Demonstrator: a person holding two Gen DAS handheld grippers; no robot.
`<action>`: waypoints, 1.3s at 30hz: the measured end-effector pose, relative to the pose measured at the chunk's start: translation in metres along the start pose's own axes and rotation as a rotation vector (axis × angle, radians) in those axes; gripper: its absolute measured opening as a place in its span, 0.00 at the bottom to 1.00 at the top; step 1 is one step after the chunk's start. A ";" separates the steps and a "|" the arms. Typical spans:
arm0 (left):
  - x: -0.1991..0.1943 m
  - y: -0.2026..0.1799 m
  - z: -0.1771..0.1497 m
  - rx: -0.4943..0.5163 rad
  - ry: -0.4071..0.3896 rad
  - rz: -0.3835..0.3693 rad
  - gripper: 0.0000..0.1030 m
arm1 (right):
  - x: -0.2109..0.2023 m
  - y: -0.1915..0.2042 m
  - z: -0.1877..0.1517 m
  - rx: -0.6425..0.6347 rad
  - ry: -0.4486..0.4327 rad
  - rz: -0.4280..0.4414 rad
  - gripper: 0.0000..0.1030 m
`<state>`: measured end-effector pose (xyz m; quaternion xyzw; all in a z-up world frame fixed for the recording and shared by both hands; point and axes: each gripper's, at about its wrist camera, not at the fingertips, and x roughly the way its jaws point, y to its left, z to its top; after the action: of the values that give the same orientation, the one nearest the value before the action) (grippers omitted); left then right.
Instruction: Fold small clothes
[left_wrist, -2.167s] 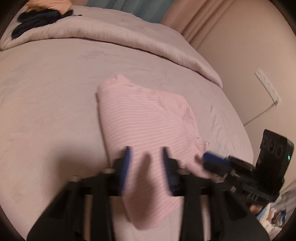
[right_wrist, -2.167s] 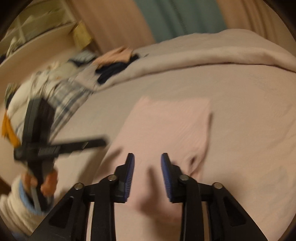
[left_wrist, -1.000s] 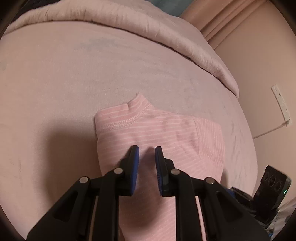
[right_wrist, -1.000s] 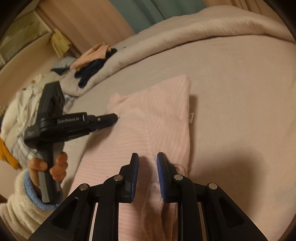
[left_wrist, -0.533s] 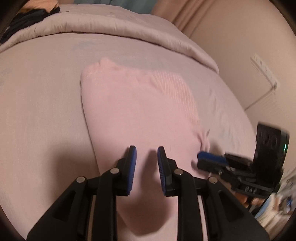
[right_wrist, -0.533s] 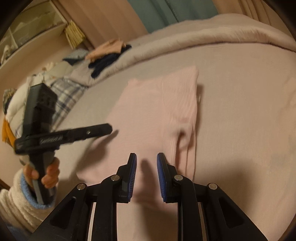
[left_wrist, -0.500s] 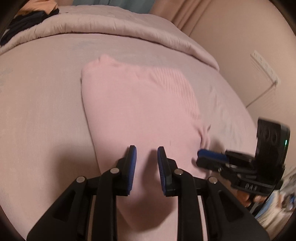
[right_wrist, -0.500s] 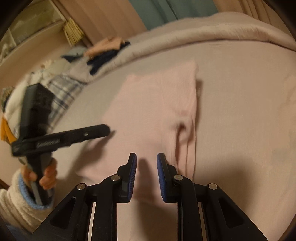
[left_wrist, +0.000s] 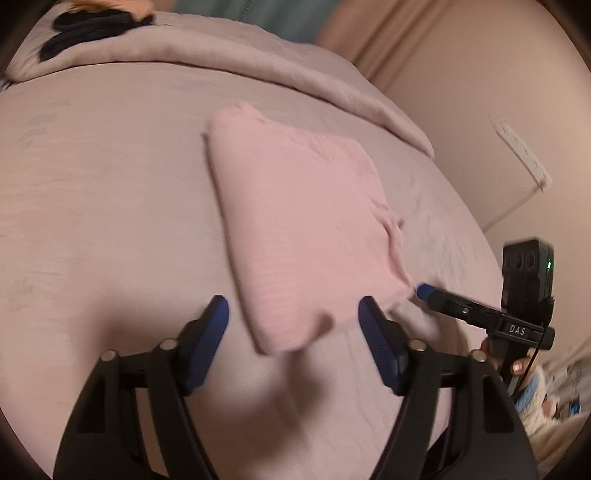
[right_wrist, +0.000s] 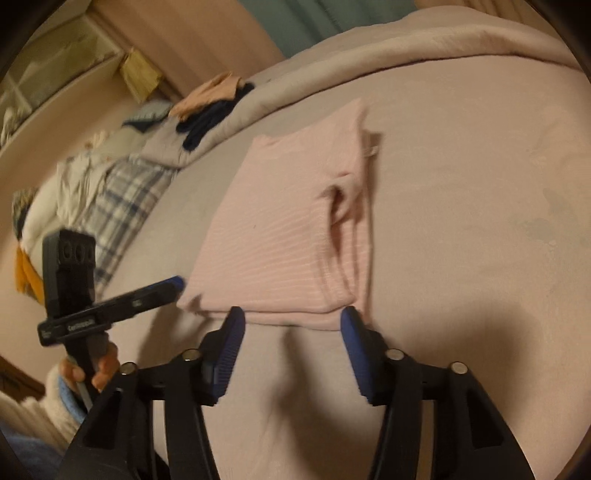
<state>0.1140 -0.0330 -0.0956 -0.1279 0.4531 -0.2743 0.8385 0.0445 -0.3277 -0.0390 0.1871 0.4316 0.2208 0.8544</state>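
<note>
Currently both jaw sets are opening with nothing pinched: left gripper (left_wrist: 293, 317) and right gripper (right_wrist: 290, 328) sit at the near hem of the pink striped top (left_wrist: 306, 229), folded flat on the bed (left_wrist: 110, 206). Risk: a fingertip snags the loose sleeve tuck on the right edge and drags the fold open.

Pink striped garment (left_wrist: 303, 229) folded into a long rectangle, flat on the pale pink bed (left_wrist: 103, 192). Left gripper (left_wrist: 293, 317) just short of its near end, jaws opening, blue pads either side of the near corner, pressing nothing. Right gripper (left_wrist: 424, 288) at the right, blue tip touching the garment's near right corner. Dark clothes (left_wrist: 85, 31) on the rolled duvet (left_wrist: 236, 62), far left.
</note>
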 end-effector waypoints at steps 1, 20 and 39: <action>0.001 0.006 0.002 -0.027 0.005 -0.006 0.71 | -0.001 -0.007 0.002 0.041 -0.014 0.013 0.54; 0.036 0.057 0.039 -0.323 0.109 -0.239 0.75 | 0.025 -0.061 0.039 0.329 -0.002 0.122 0.72; 0.067 0.048 0.073 -0.261 0.142 -0.220 0.75 | 0.061 -0.054 0.068 0.254 0.100 0.184 0.72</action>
<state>0.2203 -0.0346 -0.1239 -0.2649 0.5261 -0.3114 0.7457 0.1443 -0.3487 -0.0681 0.3212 0.4791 0.2509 0.7774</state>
